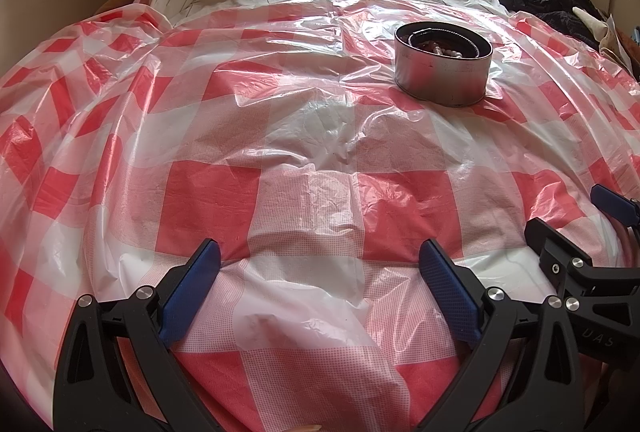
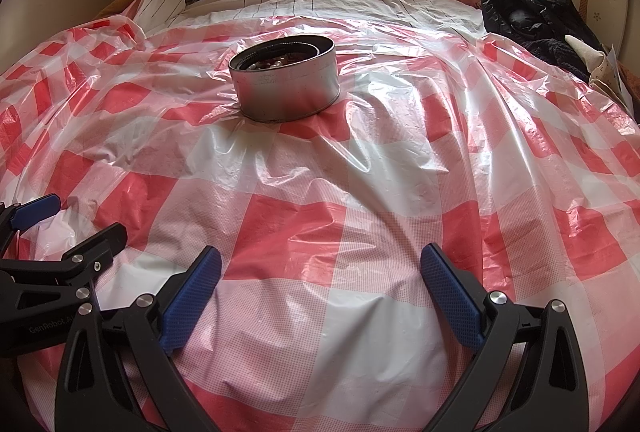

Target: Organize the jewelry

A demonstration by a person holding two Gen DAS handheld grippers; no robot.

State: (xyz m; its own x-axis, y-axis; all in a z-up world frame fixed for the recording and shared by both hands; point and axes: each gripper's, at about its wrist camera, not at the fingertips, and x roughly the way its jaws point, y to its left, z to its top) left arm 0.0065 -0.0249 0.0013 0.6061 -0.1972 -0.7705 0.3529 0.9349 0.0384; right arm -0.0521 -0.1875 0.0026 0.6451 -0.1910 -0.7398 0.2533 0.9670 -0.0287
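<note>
A: How are the jaws found?

B: On the left gripper (image 1: 320, 288) the jaws are spread wide, and nothing is held between the blue pads (image 1: 450, 292). The same is seen on the right gripper (image 2: 320, 292): jaws apart, nothing pinched. Both are held low over the near part of the red-and-white checked plastic sheet (image 2: 360, 192), side by side, with the right gripper glimpsed at the right edge of the left wrist view.

A: And where is the task's thing?

B: A round metal tin (image 1: 443, 70) is set upright on the sheet, well ahead of both grippers, to the right of centre in the left view and left of centre in the right view. It is touched by neither gripper.

A: How does it look?

B: Dull silver walls, an open top, a dark inside. Pale beads (image 1: 450, 52), perhaps a pearl strand, are seen lying in it with darker pieces that cannot be made out.

A: How far along is the work judged to be?

B: No loose jewelry is seen on the sheet, so the gathering is judged largely done. No lid is visible; whether closing remains cannot be told.
</note>
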